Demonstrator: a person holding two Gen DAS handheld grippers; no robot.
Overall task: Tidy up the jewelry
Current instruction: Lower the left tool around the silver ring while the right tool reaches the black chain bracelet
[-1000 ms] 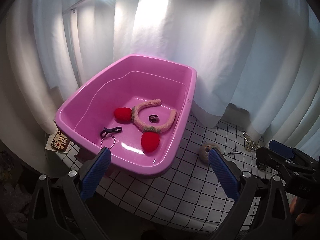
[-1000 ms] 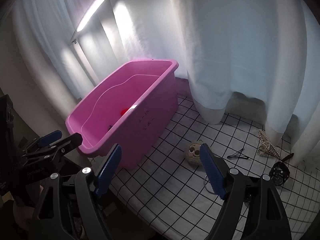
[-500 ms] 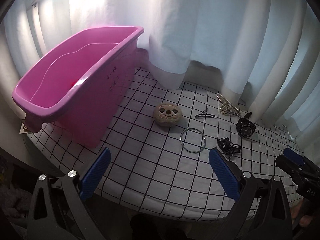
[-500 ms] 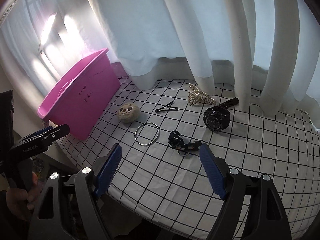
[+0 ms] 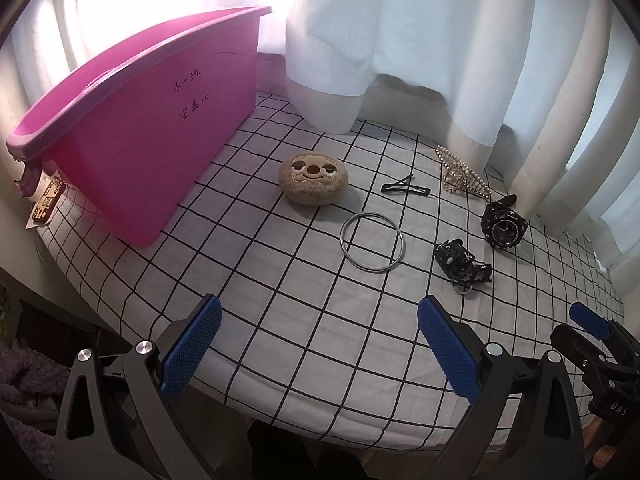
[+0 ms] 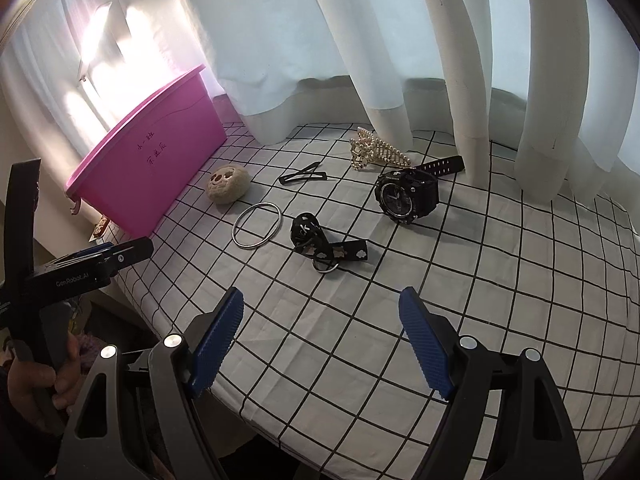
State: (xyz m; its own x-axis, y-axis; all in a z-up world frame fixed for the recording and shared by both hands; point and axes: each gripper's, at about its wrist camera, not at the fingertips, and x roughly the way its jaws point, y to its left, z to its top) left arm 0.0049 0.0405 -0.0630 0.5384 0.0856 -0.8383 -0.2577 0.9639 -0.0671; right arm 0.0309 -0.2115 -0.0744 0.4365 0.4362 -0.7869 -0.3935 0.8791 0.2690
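The left hand-held gripper [image 5: 318, 342] hangs over the near edge of the counter [image 5: 280, 300] with its blue pads spread wide and nothing between them. The right hand-held gripper [image 6: 320, 336] stands the same way, jaws wide apart and empty, tilted down over the checked white cloth that covers the counter.

Just ahead of the right one lies a black strap keychain [image 6: 326, 246] with a metal ring at its near end. Left of it, close but apart, a plain silver bangle [image 6: 257, 225] lies flat. Beyond the keychain to the right sits a black wristwatch [image 6: 406, 196], its strap reaching back toward the curtain [image 6: 360, 40]. Behind it, near the curtain hem, rests a pearl-studded hair claw [image 6: 374, 150], and left of that a black snap hair clip [image 6: 302, 177].

A beige plush piece with a stitched sloth face [image 5: 314, 178] sits between the bangle and a pink plastic bin [image 5: 132, 120], which stands at the left end of the counter with handwritten characters on its side. The jewelry pieces all lie on the cloth outside the bin. A small patterned card [image 5: 46, 204] lies by the bin's near corner.
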